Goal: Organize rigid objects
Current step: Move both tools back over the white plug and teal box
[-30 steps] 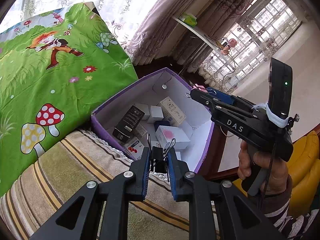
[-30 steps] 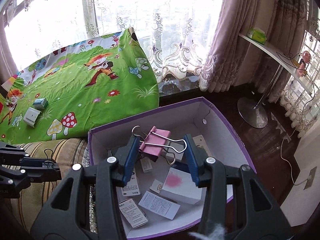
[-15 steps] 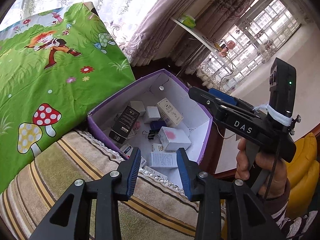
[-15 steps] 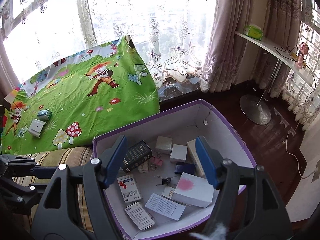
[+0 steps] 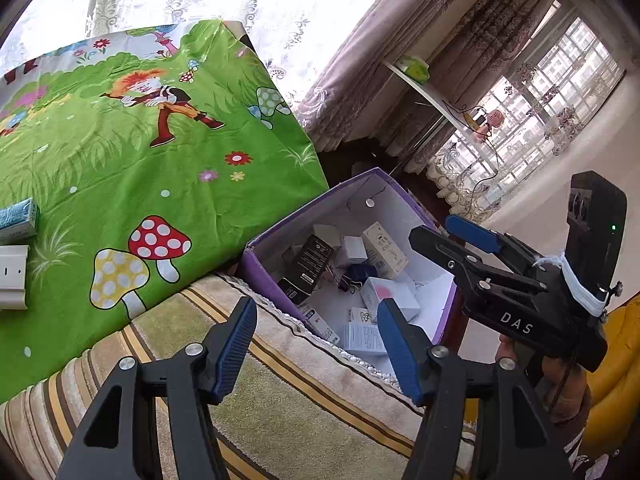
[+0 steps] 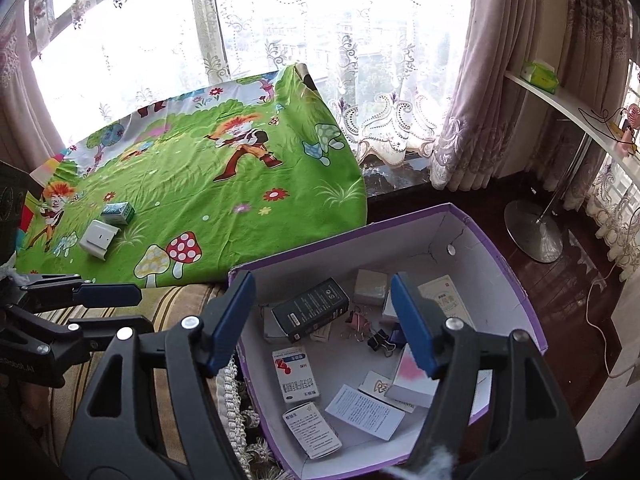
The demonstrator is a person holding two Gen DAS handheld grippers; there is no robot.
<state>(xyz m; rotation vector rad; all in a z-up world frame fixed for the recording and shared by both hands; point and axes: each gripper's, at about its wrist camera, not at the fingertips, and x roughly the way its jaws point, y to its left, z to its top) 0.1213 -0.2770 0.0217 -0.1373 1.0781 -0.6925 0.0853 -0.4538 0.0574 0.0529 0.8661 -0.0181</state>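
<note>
Both clips sat in the box [image 6: 500, 248]; your left gripper [image 5: 316, 344] had just been opening, right gripper [image 6: 324, 320] spread, both empty. You needed the packs [image 6: 105, 227] at ten o'clock next.

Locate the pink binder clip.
In the right wrist view, the pink binder clip lies inside the purple cardboard box, between the black carton and the black binder clip.

Support surface — a striped cushion [image 6: 176, 300] partly covered by a green cartoon-print cloth [image 6: 200, 200]. On the cloth, far left: a teal box [image 6: 118, 213] just beside a white box [image 6: 98, 238] — the pair well apart from the near edge.
</note>
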